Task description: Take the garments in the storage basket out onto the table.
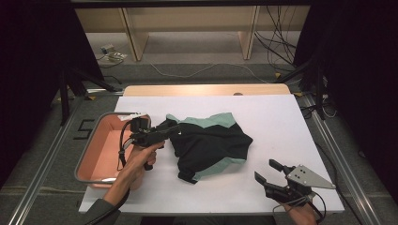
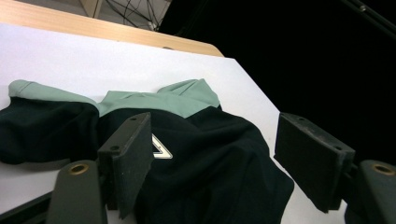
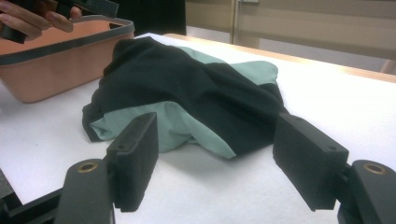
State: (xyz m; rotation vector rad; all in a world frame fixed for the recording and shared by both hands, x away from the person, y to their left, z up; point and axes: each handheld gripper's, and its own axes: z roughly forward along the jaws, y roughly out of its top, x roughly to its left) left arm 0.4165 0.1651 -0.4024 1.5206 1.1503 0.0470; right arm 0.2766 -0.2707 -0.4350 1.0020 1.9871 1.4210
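A crumpled black and green shirt (image 1: pixel 211 145) lies in a heap on the white table (image 1: pixel 281 122), just beside the orange bin (image 1: pixel 94 150) that sits at the table's left edge. The left gripper (image 1: pixel 172 127) is at the shirt's bin-side edge, level over the cloth; in the left gripper view its jaws stand apart with black fabric below and between them, but the pads do not press on it, so it holds nothing. The right gripper (image 1: pixel 267 172) hangs near the table's front edge, apart from the shirt on the side away from the bin, jaws wide and empty, pointing toward the heap. The step in hand looks like the start of handling the garment, either just let go of on the table or about to be gripped for spreading. The next move likely calls for each gripper to find a true edge: the left one a hem or the collar by the green panel (image 2: pixel 159 100), the right one the near green corner (image 3: pixel 140 123), pinching a single layer so the cloth can be drawn flat rather than dragged as a lump.
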